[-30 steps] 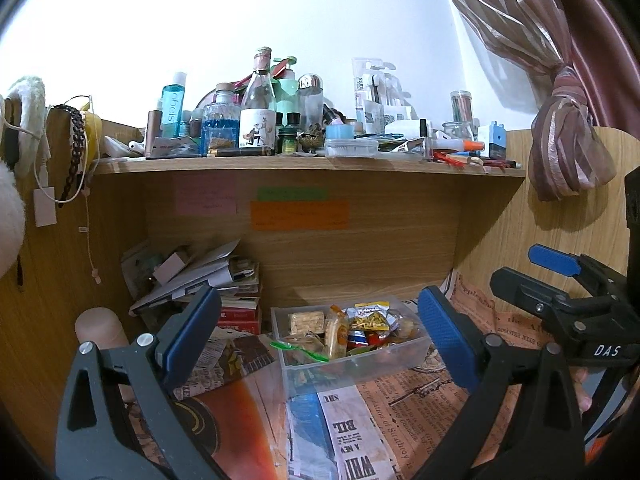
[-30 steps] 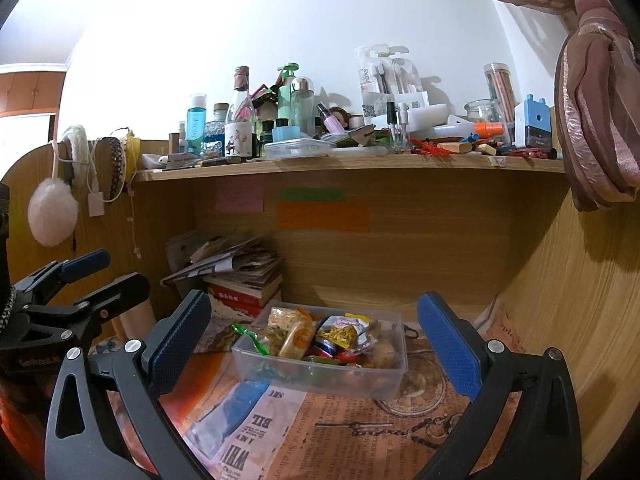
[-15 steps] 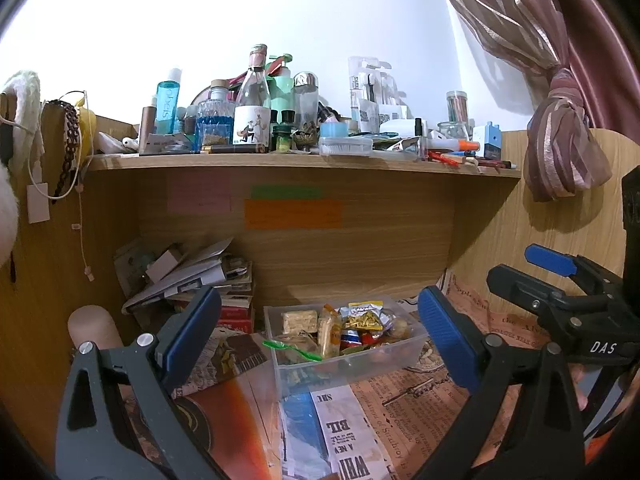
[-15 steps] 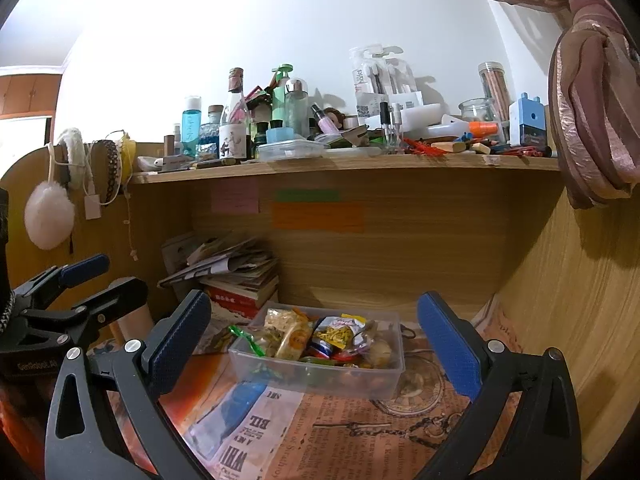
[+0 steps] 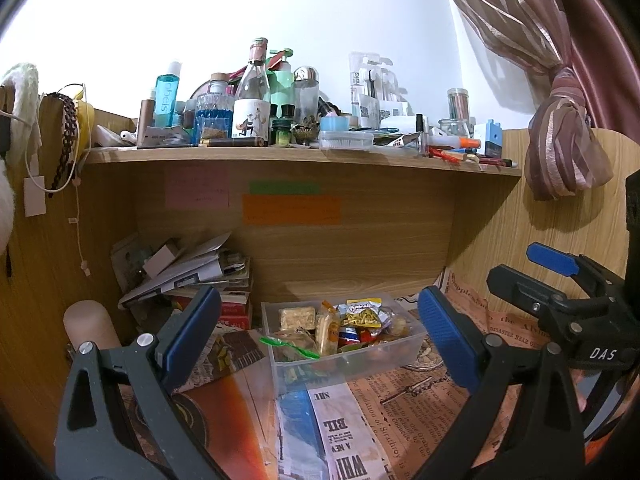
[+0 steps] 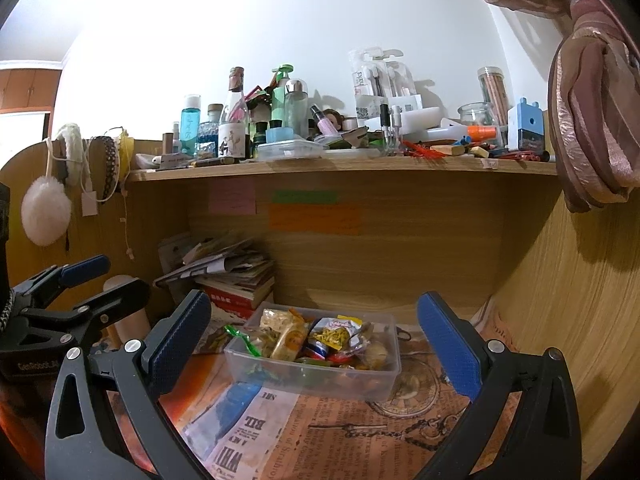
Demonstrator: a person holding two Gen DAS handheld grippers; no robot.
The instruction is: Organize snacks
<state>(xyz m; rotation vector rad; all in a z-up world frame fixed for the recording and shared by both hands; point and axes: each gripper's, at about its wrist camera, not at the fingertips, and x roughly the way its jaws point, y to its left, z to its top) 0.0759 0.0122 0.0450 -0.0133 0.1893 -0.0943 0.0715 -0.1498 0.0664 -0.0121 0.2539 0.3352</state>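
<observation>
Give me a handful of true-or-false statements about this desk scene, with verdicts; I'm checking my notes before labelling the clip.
1. The snacks lie in a clear plastic box on newspaper. True.
2. The left tool grips a snack packet. False: it is open and holds nothing.
3. The right tool is open, short of the box. True.
4. The box has a lid on it. False: its top is open, and a yellow packet sticks up.
5. The stack of books stands right of the box. False: it is to the left, at the back.
6. Bottles crowd the shelf above. True.
</observation>
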